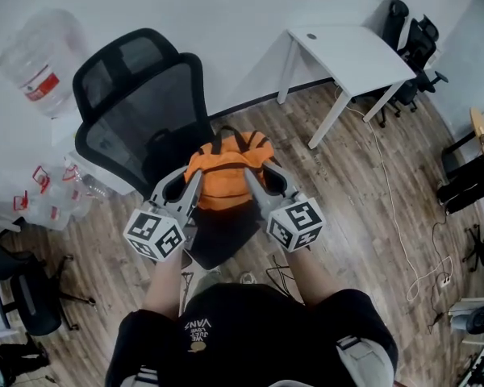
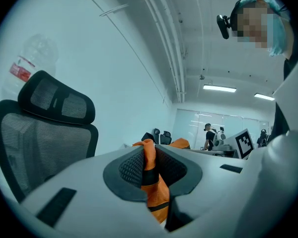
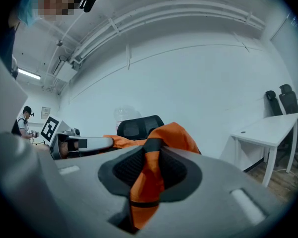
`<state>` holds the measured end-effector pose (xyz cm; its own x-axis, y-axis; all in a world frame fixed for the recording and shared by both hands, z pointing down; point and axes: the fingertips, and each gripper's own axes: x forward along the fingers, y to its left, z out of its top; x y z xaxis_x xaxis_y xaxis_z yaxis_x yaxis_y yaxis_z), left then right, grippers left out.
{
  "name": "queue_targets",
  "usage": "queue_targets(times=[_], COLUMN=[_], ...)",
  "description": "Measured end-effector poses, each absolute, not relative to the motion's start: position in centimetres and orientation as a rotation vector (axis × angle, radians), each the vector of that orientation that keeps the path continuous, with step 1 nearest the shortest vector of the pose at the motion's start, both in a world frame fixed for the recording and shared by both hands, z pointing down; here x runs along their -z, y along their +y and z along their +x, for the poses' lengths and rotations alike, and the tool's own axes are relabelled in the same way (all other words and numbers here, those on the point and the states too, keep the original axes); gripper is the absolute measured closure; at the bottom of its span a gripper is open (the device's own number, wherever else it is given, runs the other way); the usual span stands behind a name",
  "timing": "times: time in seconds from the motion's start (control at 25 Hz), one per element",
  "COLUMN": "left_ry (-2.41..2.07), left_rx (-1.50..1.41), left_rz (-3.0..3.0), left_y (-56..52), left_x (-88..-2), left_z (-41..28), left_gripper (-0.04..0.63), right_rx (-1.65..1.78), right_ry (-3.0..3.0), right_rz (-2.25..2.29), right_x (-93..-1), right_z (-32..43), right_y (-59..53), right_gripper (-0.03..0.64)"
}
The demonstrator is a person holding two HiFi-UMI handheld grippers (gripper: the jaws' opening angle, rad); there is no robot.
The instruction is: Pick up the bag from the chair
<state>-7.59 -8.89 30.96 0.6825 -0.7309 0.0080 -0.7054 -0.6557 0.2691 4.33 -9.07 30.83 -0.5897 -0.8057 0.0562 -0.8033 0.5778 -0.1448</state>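
Well, orange bag (image 1: 226,172) over black chair (image 1: 137,111), left gripper (image 1: 192,185) and right gripper (image 1: 256,182) each tight on its fabric.

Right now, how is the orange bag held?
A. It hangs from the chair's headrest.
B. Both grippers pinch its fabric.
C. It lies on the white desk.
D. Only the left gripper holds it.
B: orange fabric of the bag sits pinched in the left gripper and in the right gripper.
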Motion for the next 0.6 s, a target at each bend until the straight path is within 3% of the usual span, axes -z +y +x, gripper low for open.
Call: queue_targets(times=[0.6], left_ry=[-1.160], left_rx=[0.184], left_rz=[2.699], left_y=[-8.9], left_x=[-26.7], left_z=[-8.0], left_gripper=[0.531], right_rx=[0.190], right_ry=[2.781], right_rz=[-1.395], right_x=[-26.7], right_z=[3.8], right_y=[-9.1], right_gripper=[0.532])
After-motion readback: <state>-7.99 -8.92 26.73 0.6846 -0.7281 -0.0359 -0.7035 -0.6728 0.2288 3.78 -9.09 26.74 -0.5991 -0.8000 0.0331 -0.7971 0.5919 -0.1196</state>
